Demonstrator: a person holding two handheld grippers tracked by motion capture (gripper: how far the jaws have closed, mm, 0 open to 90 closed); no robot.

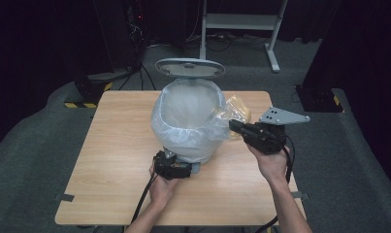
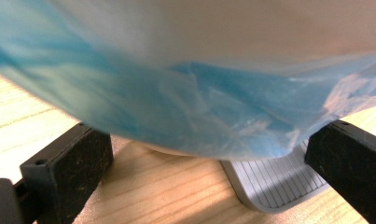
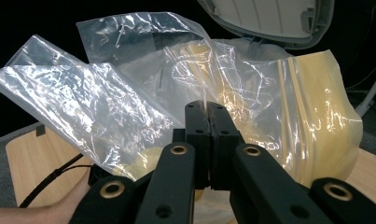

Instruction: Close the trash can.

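Bin (image 1: 190,126): it is standing near the middle of the table (image 1: 115,160), a little toward the far edge, lid (image 1: 189,68) tipped up behind the mouth and a blue-white liner (image 1: 183,138) draped over the rim.

Bag (image 1: 236,111): a crinkled clear-and-yellowish bag is being held up just beside the bin's right rim, toward the table's far right corner; in the right gripper view the bag (image 3: 129,93) is fanning up above the jaws, with the lid (image 3: 269,18) behind it.

Right gripper (image 1: 234,127): it is being held shut on the bag, jaws pressed together with film pinched between them, pointing leftward at the bin's mouth.

Left gripper (image 1: 170,156): it is being held low at the bin's near base, jaws standing wide with the liner (image 2: 176,93) hanging between them and not pinched; the pedal (image 2: 274,179) is seen just beyond the right jaw.

Key relation: the bin's mouth is lying left of and slightly below the right gripper, and the bag's long axis is rising up and away from the jaws.

Nearer hand: the right one is judged nearer the mouth; the left is placed to steady the base.

Next move, as judged: the bag is likely to be carried leftward over the rim and lowered in.
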